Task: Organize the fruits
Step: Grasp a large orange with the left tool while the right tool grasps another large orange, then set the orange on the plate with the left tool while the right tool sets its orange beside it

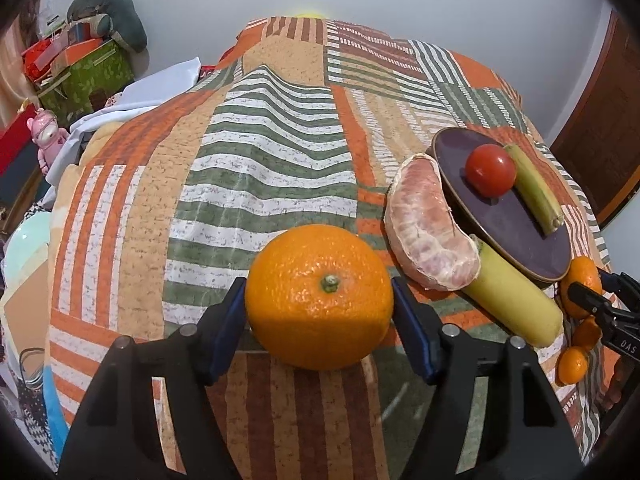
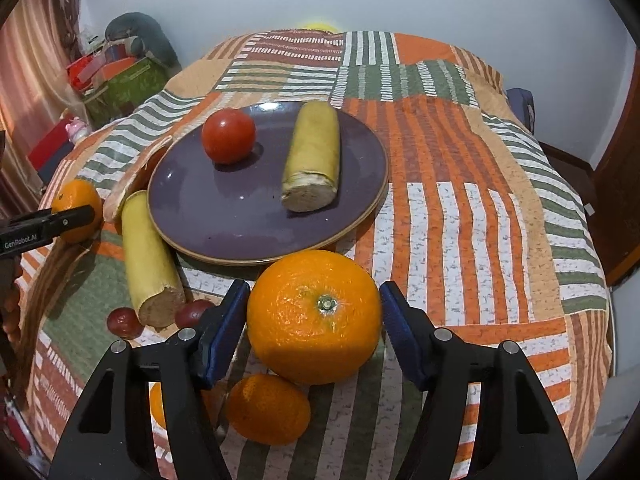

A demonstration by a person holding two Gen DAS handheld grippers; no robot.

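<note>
My left gripper (image 1: 319,304) is shut on a large orange (image 1: 319,297) above the striped cloth. My right gripper (image 2: 314,322) has its blue pads on both sides of another large orange (image 2: 314,316), which it holds just in front of the purple plate (image 2: 240,216). The plate carries a red tomato (image 2: 228,135) and a banana half (image 2: 314,156). A second banana half (image 2: 149,256) lies left of the plate, and a peeled pomelo segment (image 1: 430,228) leans on the plate's left rim. A small mandarin (image 2: 267,408) sits below the right gripper.
Two dark red grapes (image 2: 124,322) lie by the loose banana half. More small mandarins (image 1: 574,364) lie near the right gripper in the left wrist view. The patchwork cloth (image 1: 260,152) covers a bed. Boxes (image 1: 86,68) and a pink toy (image 1: 46,136) stand far left.
</note>
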